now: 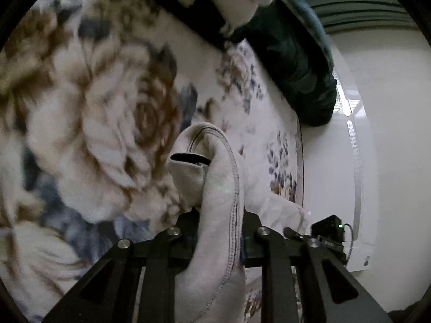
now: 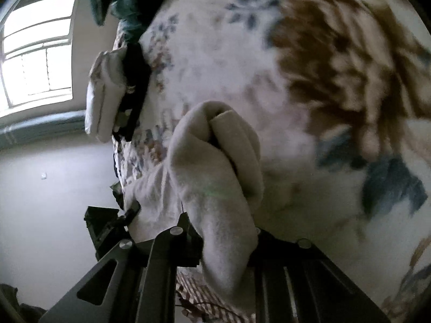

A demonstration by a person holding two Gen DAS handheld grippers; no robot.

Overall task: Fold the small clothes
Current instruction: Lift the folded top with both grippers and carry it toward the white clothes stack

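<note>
A small light grey garment with dark stitching along its hem is bunched between my left gripper's fingers, which are shut on it; the cloth hides the fingertips. In the right wrist view the same grey garment is wrapped over my right gripper, which is shut on it. Both hold the garment lifted above the floral blanket, which also shows in the right wrist view. The right gripper's body shows at the lower right of the left wrist view.
A dark green bundle of cloth lies on the blanket's far edge. Folded white clothes on a dark item sit at the bed's edge. A white wall and a bright window lie beyond. A checked cloth is below.
</note>
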